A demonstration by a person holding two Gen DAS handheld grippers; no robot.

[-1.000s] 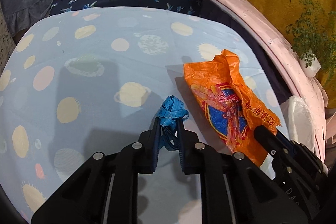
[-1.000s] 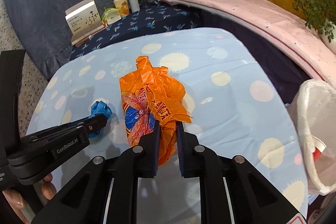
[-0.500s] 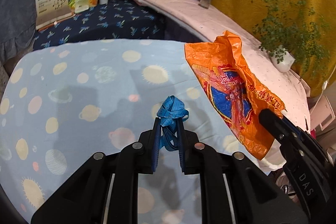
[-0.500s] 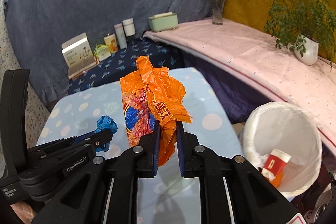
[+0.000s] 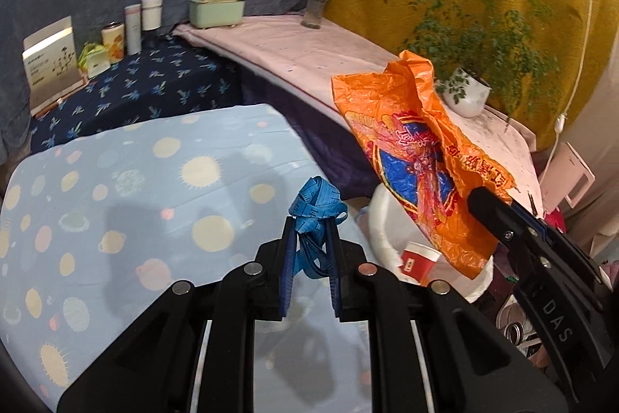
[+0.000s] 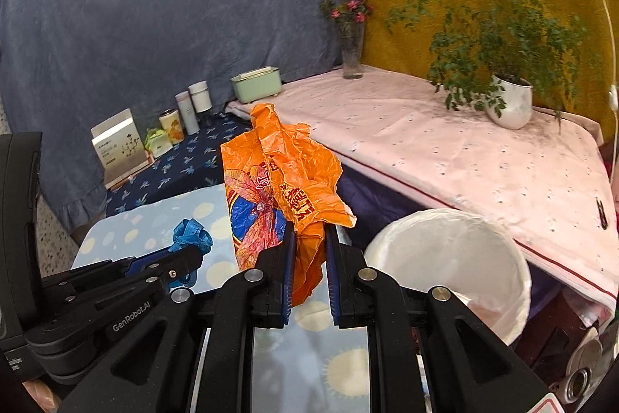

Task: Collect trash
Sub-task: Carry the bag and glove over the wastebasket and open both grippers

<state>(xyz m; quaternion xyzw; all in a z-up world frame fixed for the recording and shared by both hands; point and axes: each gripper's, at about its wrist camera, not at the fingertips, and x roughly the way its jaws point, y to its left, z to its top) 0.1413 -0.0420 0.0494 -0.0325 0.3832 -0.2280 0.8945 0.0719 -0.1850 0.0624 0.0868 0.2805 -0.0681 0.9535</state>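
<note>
My left gripper (image 5: 309,231) is shut on a bundle of blue tape (image 5: 315,206) and holds it in the air above the light blue table's right edge. It also shows in the right wrist view (image 6: 189,250) with the blue tape (image 6: 191,235). My right gripper (image 6: 307,235) is shut on a crumpled orange plastic bag (image 6: 278,177), raised beside the white-lined trash bin (image 6: 456,258). In the left wrist view the orange bag (image 5: 410,149) hangs over the bin (image 5: 381,235), which holds a red paper cup (image 5: 418,260).
The table with the light blue planet-print cloth (image 5: 135,204) lies below left. A pink-covered shelf (image 6: 445,149) carries a potted plant (image 6: 510,99), a flower vase (image 6: 352,53) and a green box (image 6: 257,84). Cans (image 6: 580,370) lie on the floor by the bin.
Both grippers have lifted off the table and swung right toward the bin, each still holding its piece of trash. The bin is now close below the orange bag.
</note>
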